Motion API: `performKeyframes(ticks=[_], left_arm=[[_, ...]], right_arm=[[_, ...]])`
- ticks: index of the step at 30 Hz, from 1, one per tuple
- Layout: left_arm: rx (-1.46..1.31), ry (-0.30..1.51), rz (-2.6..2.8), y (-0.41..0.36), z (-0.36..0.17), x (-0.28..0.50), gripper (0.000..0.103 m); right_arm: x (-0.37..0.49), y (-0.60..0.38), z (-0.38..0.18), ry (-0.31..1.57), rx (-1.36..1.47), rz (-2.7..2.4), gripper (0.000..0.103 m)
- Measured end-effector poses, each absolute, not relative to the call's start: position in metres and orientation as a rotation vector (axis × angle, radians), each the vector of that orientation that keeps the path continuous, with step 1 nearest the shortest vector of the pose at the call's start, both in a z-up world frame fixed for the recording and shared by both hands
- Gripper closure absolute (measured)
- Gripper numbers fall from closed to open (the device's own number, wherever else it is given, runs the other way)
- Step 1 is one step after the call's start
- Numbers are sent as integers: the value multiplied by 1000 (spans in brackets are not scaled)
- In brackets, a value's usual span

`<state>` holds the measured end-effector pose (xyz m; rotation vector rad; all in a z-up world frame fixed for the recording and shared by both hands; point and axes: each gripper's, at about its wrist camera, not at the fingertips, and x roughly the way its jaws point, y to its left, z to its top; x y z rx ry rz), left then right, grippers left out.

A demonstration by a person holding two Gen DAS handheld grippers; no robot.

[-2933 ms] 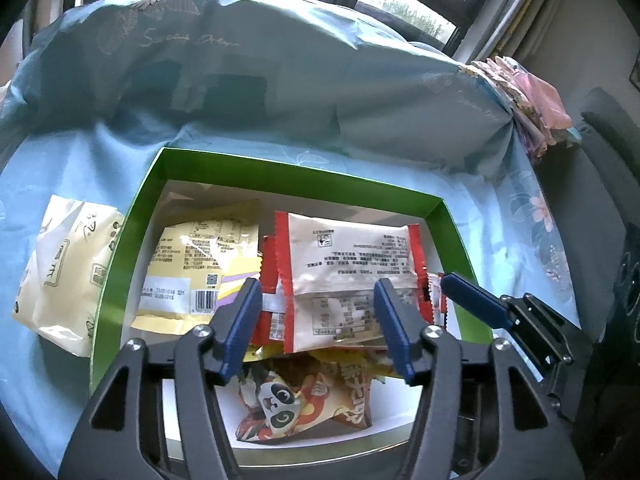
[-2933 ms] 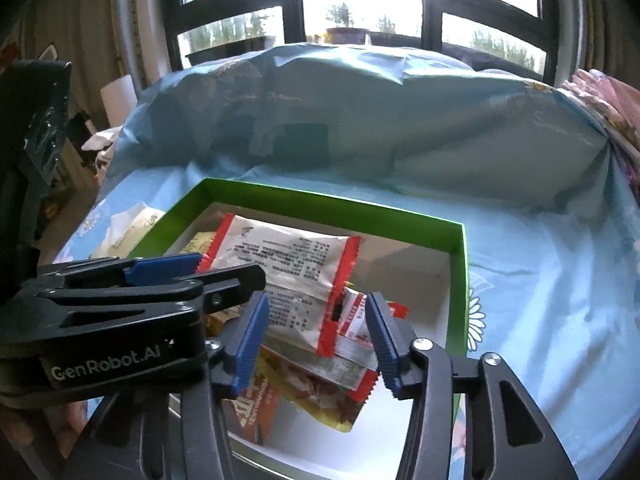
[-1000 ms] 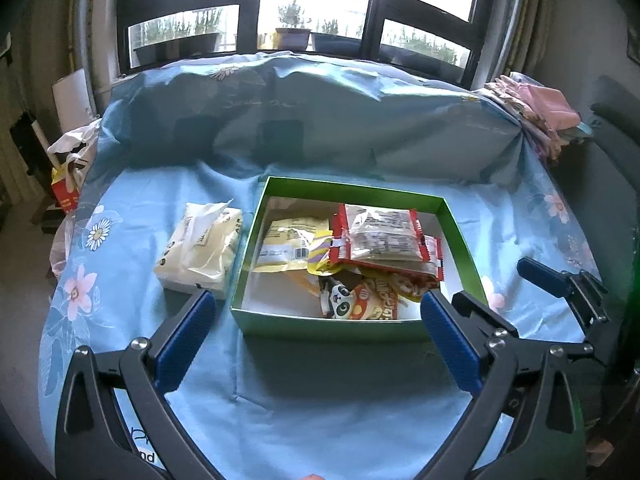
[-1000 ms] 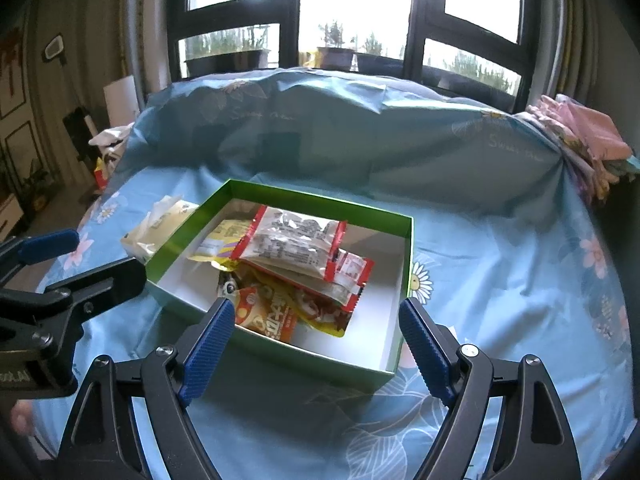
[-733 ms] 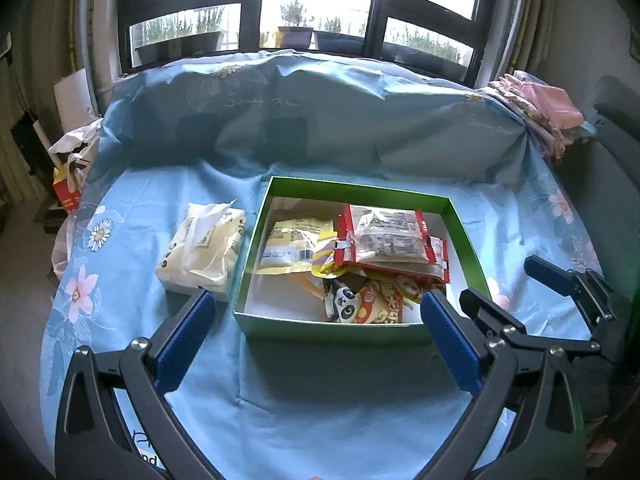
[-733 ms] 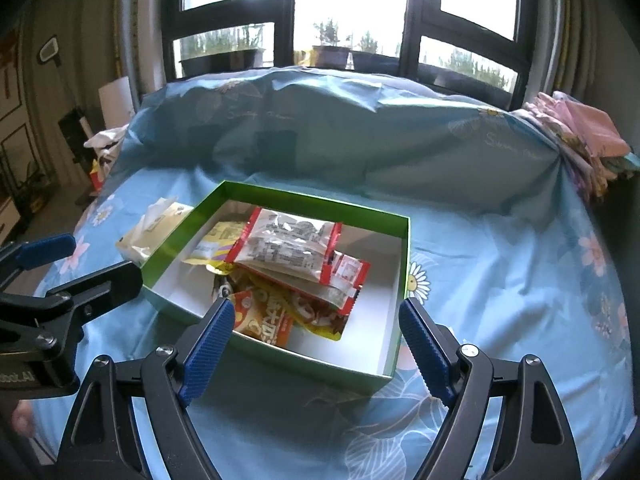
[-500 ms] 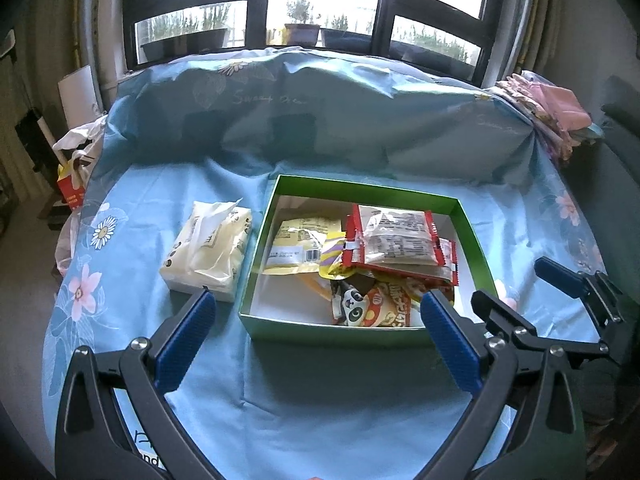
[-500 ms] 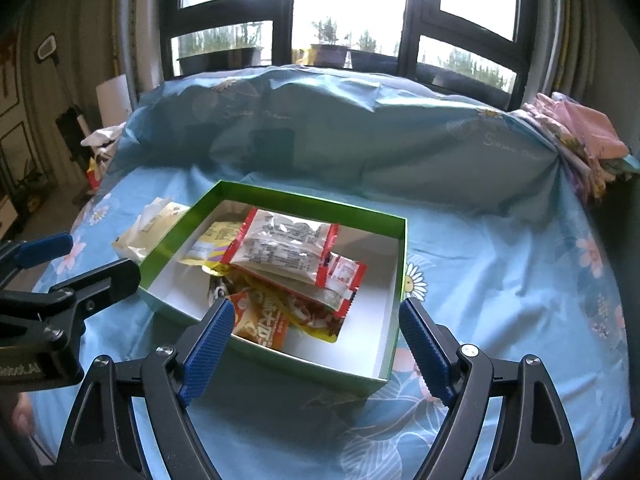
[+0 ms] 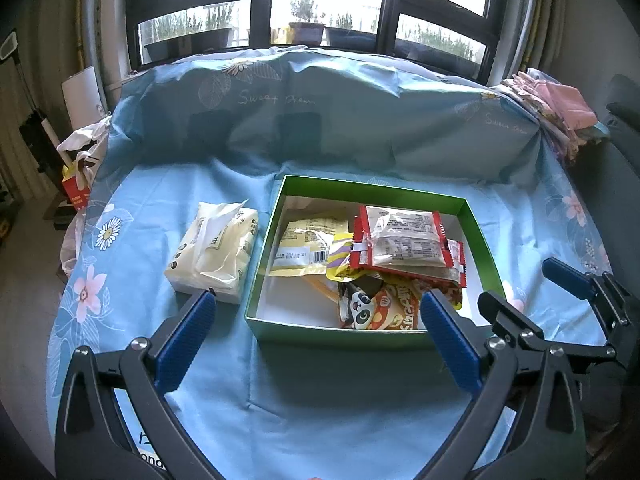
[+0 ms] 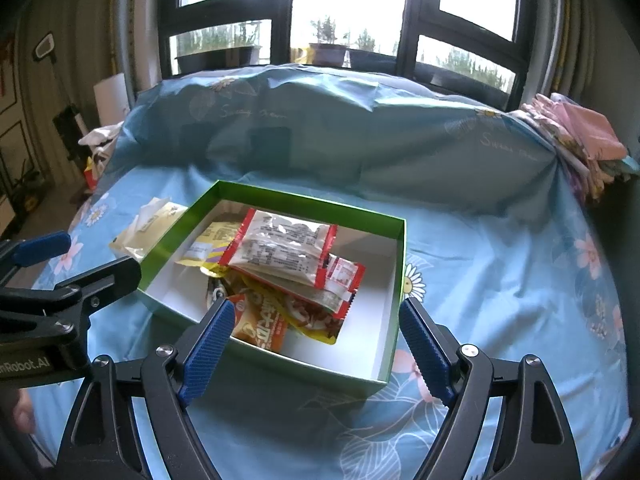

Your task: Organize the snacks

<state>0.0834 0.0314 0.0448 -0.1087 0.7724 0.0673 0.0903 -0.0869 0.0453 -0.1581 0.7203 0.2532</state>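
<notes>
A green box [image 9: 372,187] with a white inside sits on the blue flowered cloth; it also shows in the right wrist view [image 10: 401,264]. In it lie several snack packets: a red-edged clear packet [image 9: 404,238] on top, a yellow packet [image 9: 304,240] at the left, a panda packet [image 9: 368,308] at the front. The red-edged packet [image 10: 286,246] also shows in the right wrist view. My left gripper [image 9: 316,320] is open and empty, held back in front of the box. My right gripper [image 10: 314,324] is open and empty, in front of the box's near right corner.
A pale yellow tissue pack [image 9: 214,254] lies on the cloth left of the box. A raised cloth-covered ridge [image 9: 320,128] runs behind the box. Folded pink fabric [image 9: 560,108] is stacked at the far right. A red carton [image 9: 76,192] stands off the left edge.
Both grippers let go of the red-edged packet in the box, opened wide and pulled back from the box. In the last half second they barely moved.
</notes>
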Motion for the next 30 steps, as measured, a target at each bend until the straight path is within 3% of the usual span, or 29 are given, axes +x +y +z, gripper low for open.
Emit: performKeyframes(ticks=[30], left_arm=[[-109,816,87,36,37,94,0]], right_arm=[[94,-79,44,734,-169,250,19]])
